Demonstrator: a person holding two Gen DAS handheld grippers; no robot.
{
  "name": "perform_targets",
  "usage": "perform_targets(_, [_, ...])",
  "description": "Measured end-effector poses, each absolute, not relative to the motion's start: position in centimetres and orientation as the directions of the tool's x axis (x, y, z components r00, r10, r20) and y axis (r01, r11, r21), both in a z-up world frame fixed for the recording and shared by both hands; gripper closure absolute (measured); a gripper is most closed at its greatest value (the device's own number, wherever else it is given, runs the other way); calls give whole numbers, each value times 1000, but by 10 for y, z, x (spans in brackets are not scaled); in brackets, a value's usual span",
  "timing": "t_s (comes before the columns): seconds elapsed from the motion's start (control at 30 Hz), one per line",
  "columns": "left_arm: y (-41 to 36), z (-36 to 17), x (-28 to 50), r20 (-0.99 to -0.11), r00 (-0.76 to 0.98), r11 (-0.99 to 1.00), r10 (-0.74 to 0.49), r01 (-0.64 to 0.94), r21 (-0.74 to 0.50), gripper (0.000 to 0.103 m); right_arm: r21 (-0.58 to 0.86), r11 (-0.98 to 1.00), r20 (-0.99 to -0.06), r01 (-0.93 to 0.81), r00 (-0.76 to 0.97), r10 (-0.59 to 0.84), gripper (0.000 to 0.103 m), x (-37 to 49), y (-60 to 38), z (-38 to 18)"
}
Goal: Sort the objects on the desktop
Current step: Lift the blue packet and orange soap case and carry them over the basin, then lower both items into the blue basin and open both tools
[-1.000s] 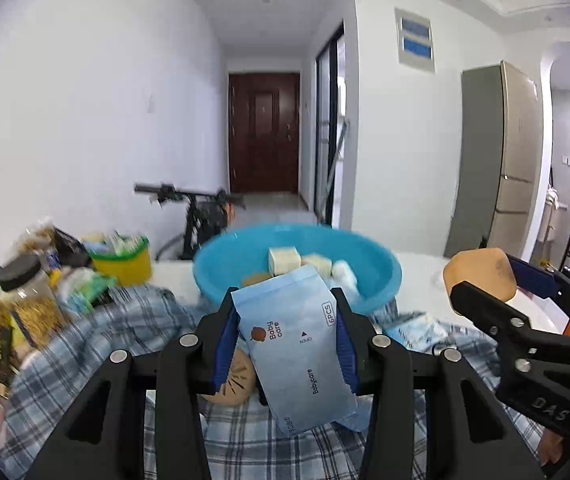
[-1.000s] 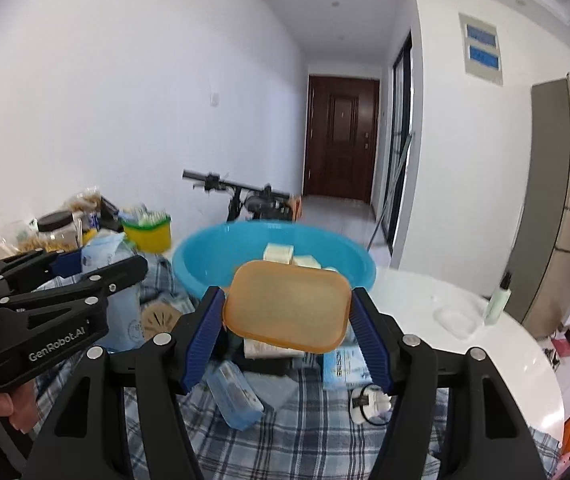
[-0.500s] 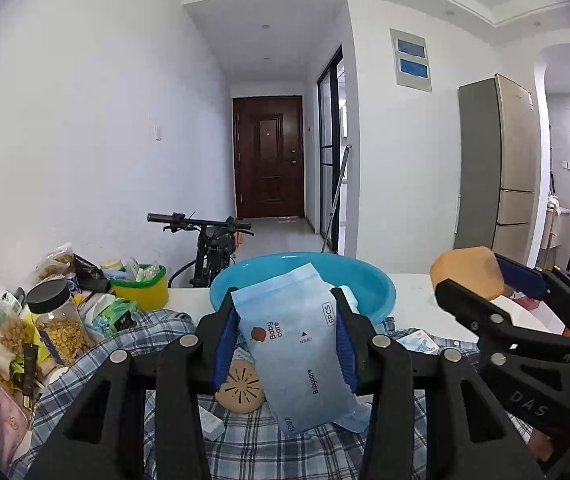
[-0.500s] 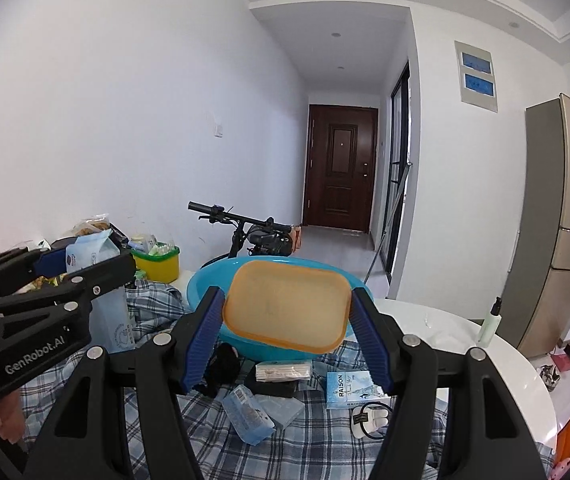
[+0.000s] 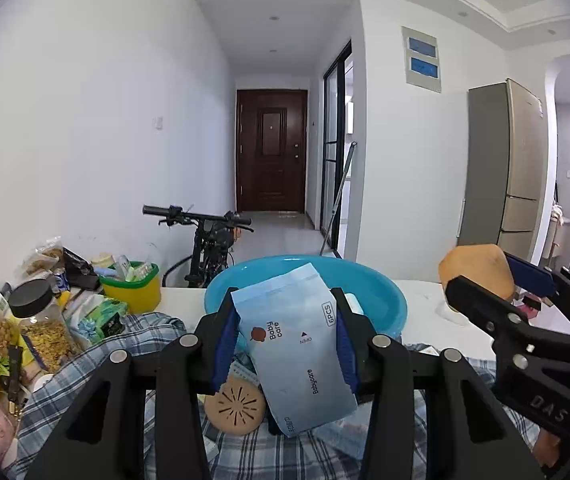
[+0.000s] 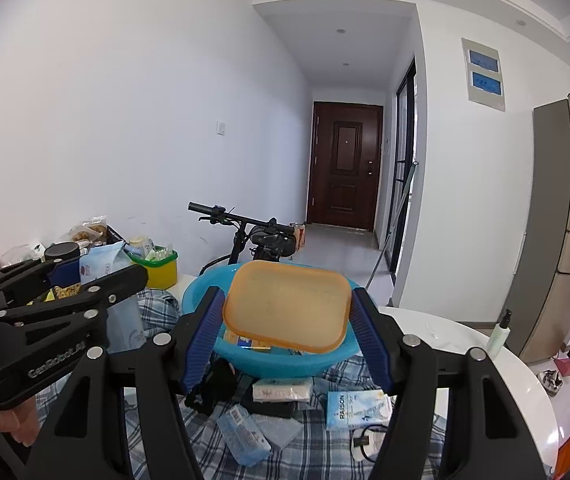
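Left wrist view: left gripper (image 5: 285, 344), lower centre, jaws clamped on pale blue flat wipes pouch (image 5: 293, 348); round blue plastic basin (image 5: 381, 300) just behind.
Right wrist view: right gripper (image 6: 287, 332), jaws part-open, gripping orange rounded-rectangular plastic lid (image 6: 287, 306) above basin.
Advice: carry both level over the rim, then release.

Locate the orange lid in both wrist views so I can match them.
Left wrist view: the orange lid shows at the right edge, edge-on, clamped in the right gripper.
Right wrist view: the lid sits at centre, broadside, between the blue pads, above the basin.
Shared landmark: the blue basin on the plaid cloth, with the dark door behind.
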State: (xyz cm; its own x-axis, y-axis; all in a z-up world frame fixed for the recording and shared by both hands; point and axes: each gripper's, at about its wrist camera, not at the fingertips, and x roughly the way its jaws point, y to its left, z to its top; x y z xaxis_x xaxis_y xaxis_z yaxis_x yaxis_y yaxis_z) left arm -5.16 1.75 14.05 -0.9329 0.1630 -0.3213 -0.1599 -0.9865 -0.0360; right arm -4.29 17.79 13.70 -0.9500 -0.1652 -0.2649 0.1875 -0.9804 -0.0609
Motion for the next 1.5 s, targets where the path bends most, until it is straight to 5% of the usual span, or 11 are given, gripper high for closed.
perform_targets(0.4, [18,132,-146,-391,-910,-990,137,-133,-39,57,-54,-984,-309,171,-940,-147,40,-117,183,137])
perform_targets(1.0, [20,129,-281,-337,-932,-990,137,-123,-61,57,16,-994,-331,107,-938,-106,40,-250,200,130])
perform_targets(1.5, [19,104,-316,-384,-914,-991,134,-116,-71,57,49,-991,-354,124,-926,-134,40,-276,201,121])
